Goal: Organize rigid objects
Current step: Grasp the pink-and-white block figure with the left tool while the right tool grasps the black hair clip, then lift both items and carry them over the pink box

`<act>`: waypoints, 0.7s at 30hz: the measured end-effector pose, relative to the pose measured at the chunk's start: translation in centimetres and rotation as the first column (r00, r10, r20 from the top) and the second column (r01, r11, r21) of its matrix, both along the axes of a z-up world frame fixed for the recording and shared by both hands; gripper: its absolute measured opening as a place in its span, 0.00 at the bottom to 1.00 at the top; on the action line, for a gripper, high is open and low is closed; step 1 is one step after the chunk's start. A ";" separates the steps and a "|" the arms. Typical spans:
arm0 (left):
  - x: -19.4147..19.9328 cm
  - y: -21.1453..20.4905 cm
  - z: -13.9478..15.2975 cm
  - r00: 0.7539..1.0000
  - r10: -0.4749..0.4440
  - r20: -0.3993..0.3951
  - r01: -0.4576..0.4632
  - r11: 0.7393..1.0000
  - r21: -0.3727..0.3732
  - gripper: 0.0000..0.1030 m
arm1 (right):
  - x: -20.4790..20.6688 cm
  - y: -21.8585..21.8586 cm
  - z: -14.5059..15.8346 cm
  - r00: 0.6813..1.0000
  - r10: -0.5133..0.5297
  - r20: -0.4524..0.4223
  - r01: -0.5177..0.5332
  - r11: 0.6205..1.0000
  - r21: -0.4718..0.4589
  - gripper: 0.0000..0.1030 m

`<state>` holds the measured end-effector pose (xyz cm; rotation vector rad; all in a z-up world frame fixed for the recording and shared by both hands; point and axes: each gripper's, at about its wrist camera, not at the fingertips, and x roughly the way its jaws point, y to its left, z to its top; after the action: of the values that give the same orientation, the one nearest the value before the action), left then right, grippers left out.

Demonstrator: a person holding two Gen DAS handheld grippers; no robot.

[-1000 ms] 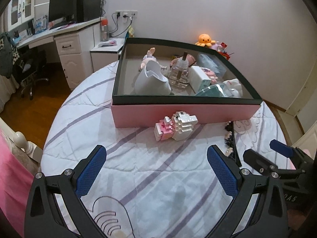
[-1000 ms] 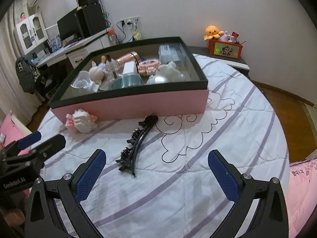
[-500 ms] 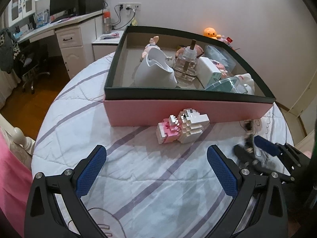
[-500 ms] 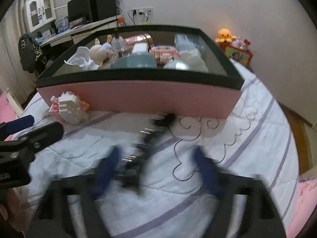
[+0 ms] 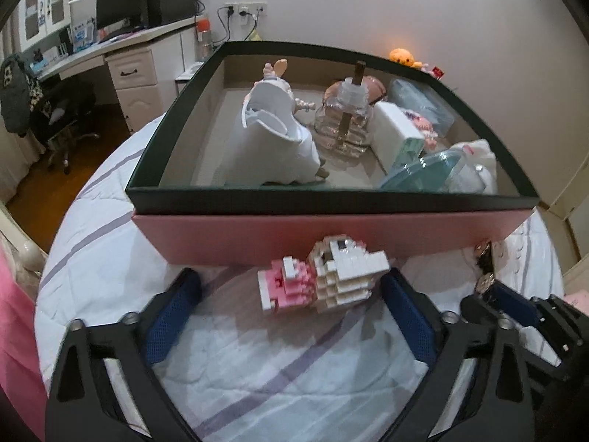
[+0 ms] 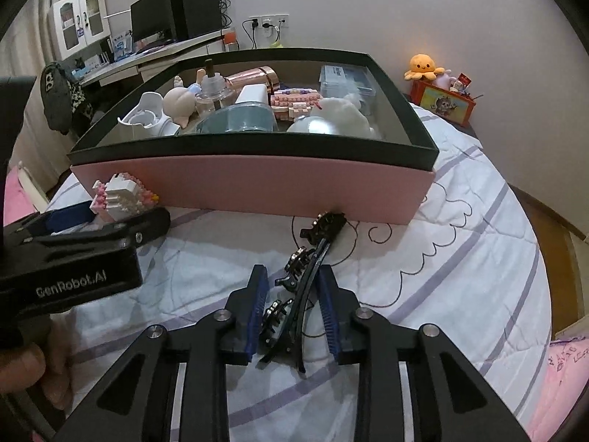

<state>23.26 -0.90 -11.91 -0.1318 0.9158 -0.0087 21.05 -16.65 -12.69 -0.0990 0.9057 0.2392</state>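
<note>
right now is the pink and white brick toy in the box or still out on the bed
Out. The brick toy sits on the quilt against the box's pink front wall, between the left gripper's closing fingers.

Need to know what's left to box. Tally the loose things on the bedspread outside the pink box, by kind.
Brick-built toys: 1, the pink and white toy, between the left gripper pads.
Hair clips: 1, the black hair clip, between the right gripper pads.
Total: 2
</note>
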 end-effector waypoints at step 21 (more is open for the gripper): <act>-4.3 1.5 2.4 0.995 -0.074 0.062 0.076 0.997 -0.032 0.52 | -1.2 -3.0 2.0 1.000 -0.005 -0.026 0.011 0.977 0.215 0.19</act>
<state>18.91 0.65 -9.47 -0.1287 0.8594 -0.0979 19.86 -19.64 -10.72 0.1081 0.8999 0.3300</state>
